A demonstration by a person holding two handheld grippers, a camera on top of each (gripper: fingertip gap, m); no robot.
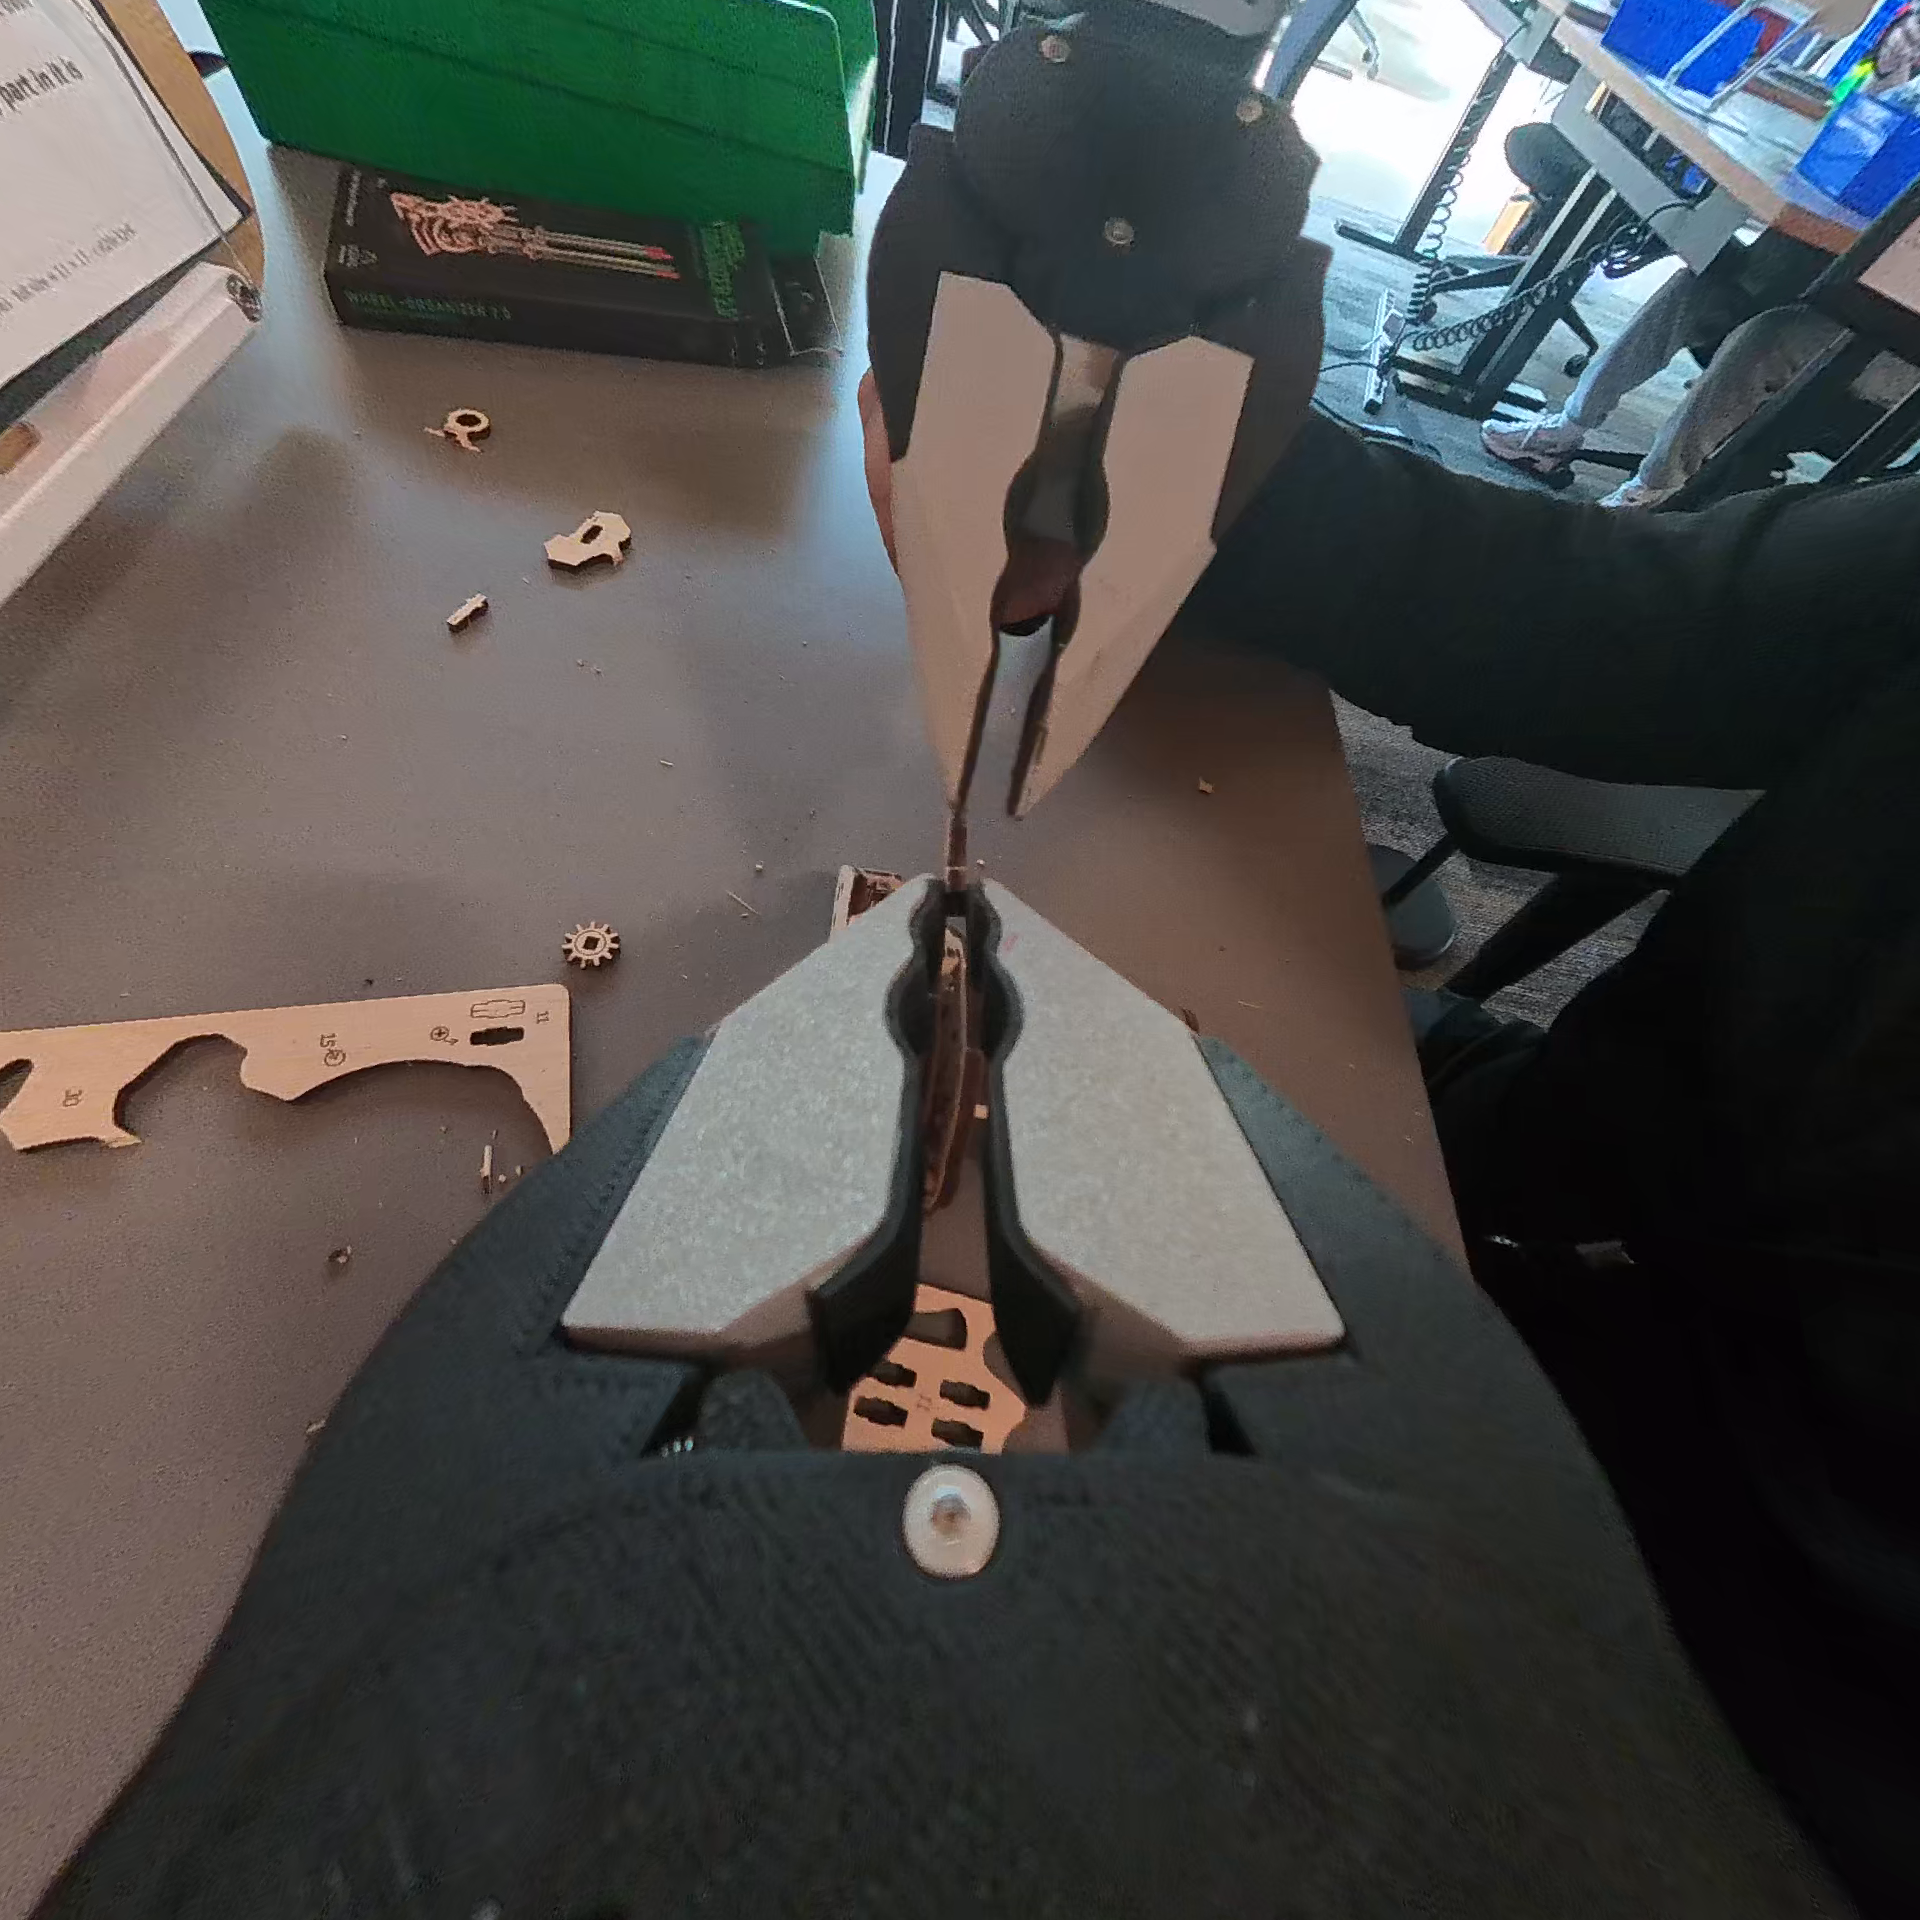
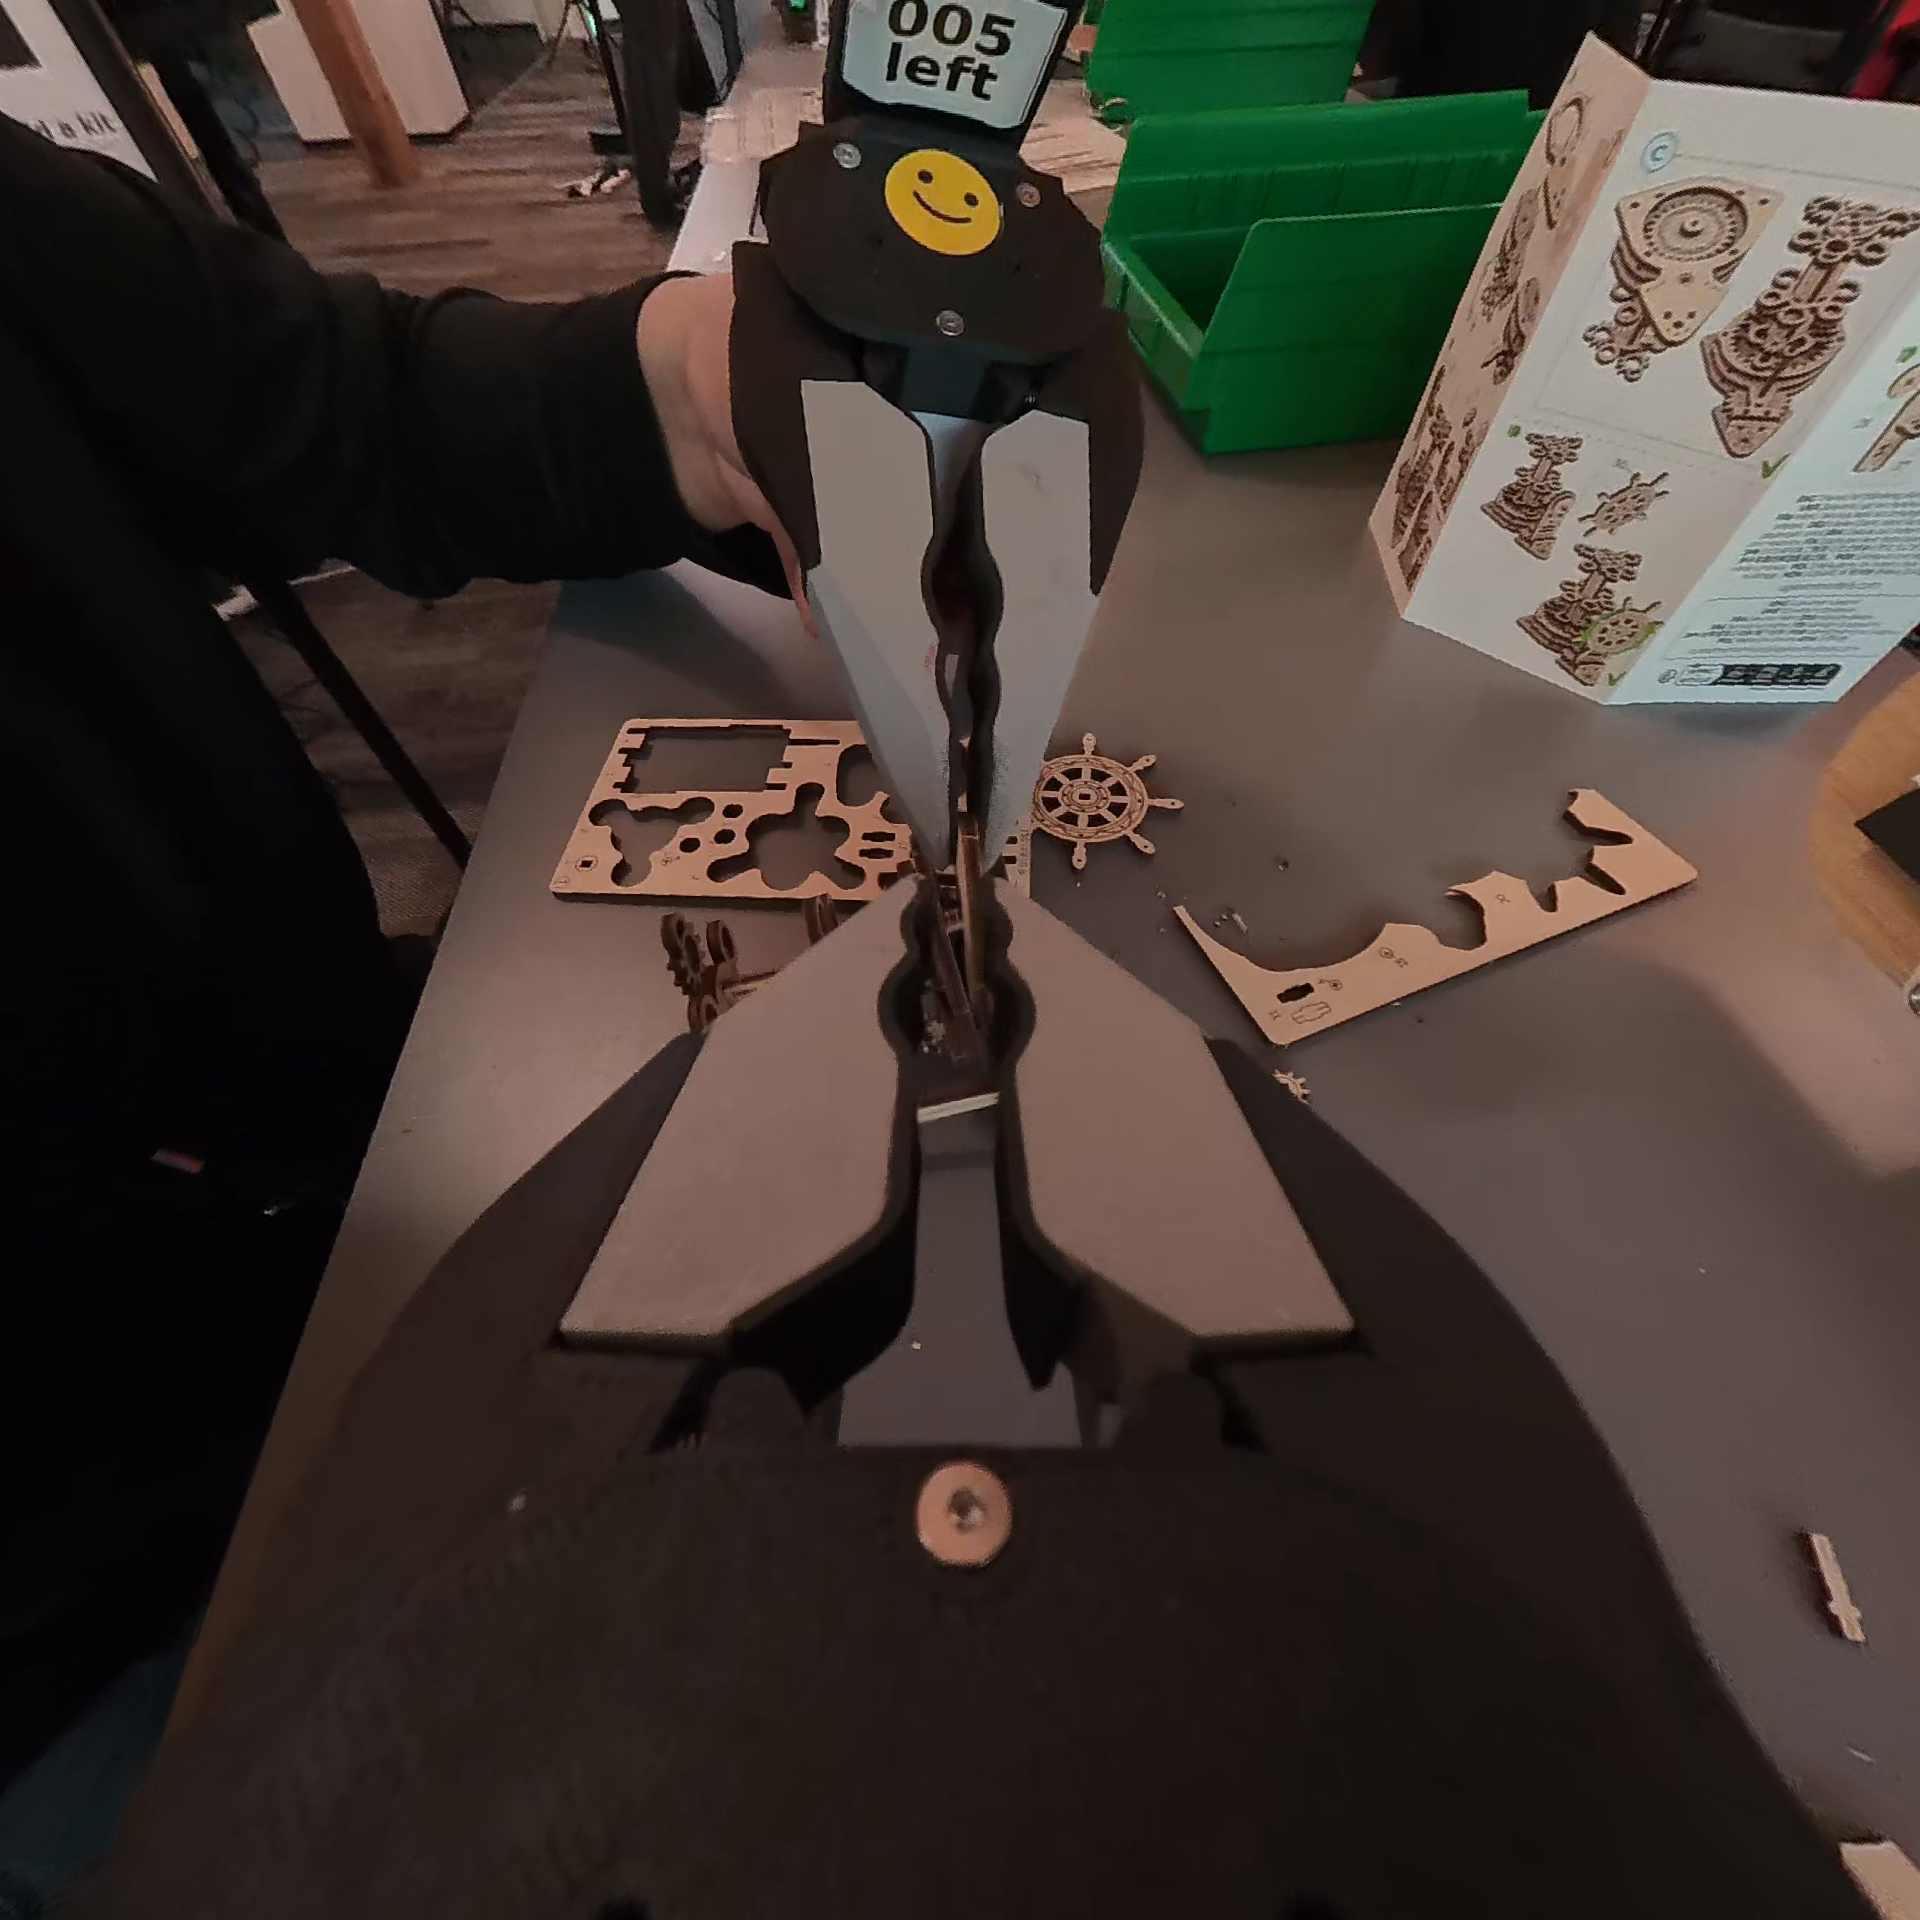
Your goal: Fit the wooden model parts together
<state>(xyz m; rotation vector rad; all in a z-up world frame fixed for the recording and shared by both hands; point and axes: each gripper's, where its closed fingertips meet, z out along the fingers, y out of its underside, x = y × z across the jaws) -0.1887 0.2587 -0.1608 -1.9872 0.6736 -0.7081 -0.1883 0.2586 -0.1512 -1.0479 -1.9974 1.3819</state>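
My left gripper (image 1: 958, 896) is shut on a thin wooden part (image 1: 948, 1039) held edge-on above the table; it also shows in the right wrist view (image 2: 968, 847), coming from above. The part's far end reaches between the fingers of my right gripper (image 2: 961, 904), where more wood (image 2: 971, 925) lies against one pad. In the left wrist view the right gripper (image 1: 987, 816) points at mine, tip to tip. The wood lies along one of its fingers (image 1: 951, 727) and a bare gap shows to the other, so it stands open.
A green bin (image 1: 540, 94) and a black kit box (image 1: 551, 270) stand behind. A folded instruction leaflet (image 2: 1683, 395) is at the right. Punched-out sheets (image 1: 312, 1049) (image 2: 727, 810) (image 2: 1455, 935), a ship's wheel (image 2: 1091, 800), a small gear (image 1: 590, 945) and loose bits (image 1: 589, 540) lie around. My two grippers' fingertips are within a few centimetres of each other.
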